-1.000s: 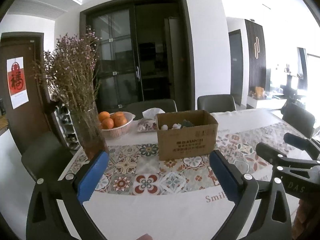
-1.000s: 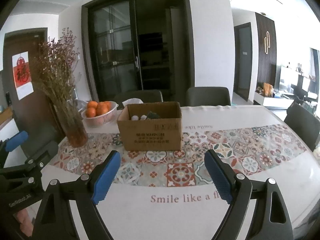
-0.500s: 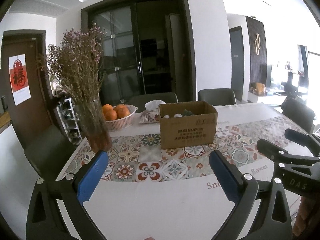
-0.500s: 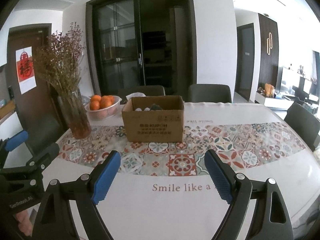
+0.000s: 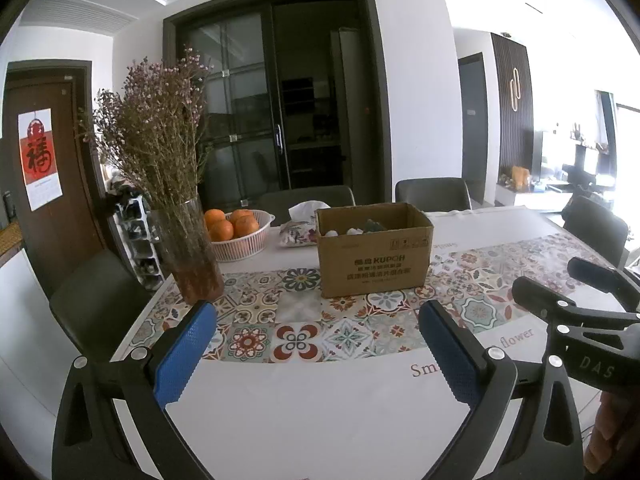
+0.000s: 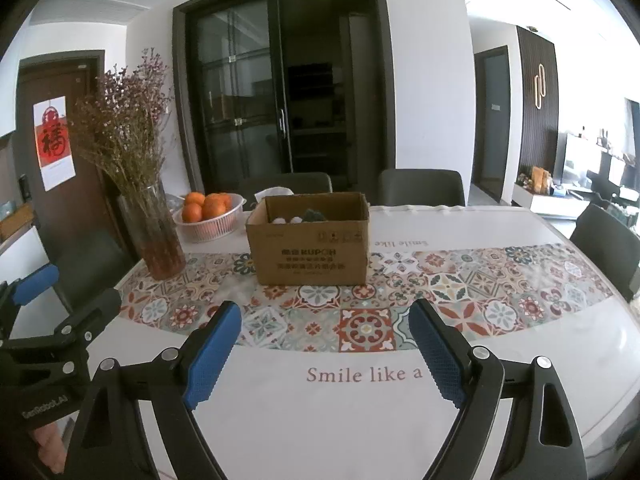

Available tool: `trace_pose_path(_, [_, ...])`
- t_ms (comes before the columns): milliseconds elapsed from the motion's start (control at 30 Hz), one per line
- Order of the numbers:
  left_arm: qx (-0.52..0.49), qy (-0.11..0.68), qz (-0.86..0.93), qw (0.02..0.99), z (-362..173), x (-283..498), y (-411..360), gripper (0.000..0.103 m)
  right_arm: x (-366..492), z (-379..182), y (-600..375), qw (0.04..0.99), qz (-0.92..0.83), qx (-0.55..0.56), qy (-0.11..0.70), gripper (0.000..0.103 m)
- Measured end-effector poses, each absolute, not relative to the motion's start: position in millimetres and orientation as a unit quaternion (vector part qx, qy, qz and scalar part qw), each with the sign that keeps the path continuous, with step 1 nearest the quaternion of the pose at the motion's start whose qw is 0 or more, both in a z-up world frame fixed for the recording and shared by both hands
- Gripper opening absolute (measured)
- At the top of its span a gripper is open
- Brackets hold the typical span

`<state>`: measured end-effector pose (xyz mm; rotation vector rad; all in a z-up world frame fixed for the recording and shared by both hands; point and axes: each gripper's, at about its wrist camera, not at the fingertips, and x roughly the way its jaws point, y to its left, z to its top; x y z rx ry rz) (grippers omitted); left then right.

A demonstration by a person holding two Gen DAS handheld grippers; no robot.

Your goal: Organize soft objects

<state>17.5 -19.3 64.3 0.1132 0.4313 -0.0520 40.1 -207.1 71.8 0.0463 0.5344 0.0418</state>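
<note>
Soft objects sit in the cardboard box (image 6: 308,238), centre frame, pale lumps and a dark one just peeking over its rim.

Both of mine are spread wide and empty: left hand-held gripper (image 5: 316,354) and right hand-held gripper (image 6: 322,354) hover low in frame above the glossy patterned surface (image 6: 480,288), textured blue pads facing in. Could be sorting about to begin or just wrapped; either way, squashy things want a gentle pinch. Corrugated walls look stiff and square.

cardboard box (image 6: 308,240) — open, upright on tablecloth | soft objects (image 6: 298,216) inside (white, dark green)
</note>
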Motion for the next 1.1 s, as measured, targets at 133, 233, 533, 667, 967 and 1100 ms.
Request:
trace_pose_path(133, [0.056,0.214,-0.025,0.975,64.5,17.6,-19.2,0.103,40.5,71.9,-206.9,0.964,0.021,0.022,0.264,0.087])
trace_pose_path(233, [0.056,0.214,-0.025,0.975,65.1,16.8,-19.0,0.103,40.5,72.0,-207.0,0.964,0.022,0.023,0.264,0.087])
trace_pose_path(533, [0.057,0.214,-0.024,0.975,64.8,17.0,-19.6,0.103,40.0,71.9,-206.7,0.964,0.022,0.023,0.264,0.087])
trace_pose_path(667, [0.057,0.215,-0.024,0.975,64.8,17.0,-20.0,0.103,39.7,72.2,-206.8,0.964,0.021,0.024,0.264,0.087])
trace_pose_path(967, [0.058,0.216,-0.024,0.974,64.6,17.2,-20.0,0.103,39.4,72.1,-207.0,0.964,0.022,0.023,0.265,0.087])
trace_pose_path(1100, [0.058,0.216,-0.022,0.974,64.1,17.4,-19.8,0.103,39.3,72.1,-206.9,0.964,0.021,0.024,0.265,0.087])
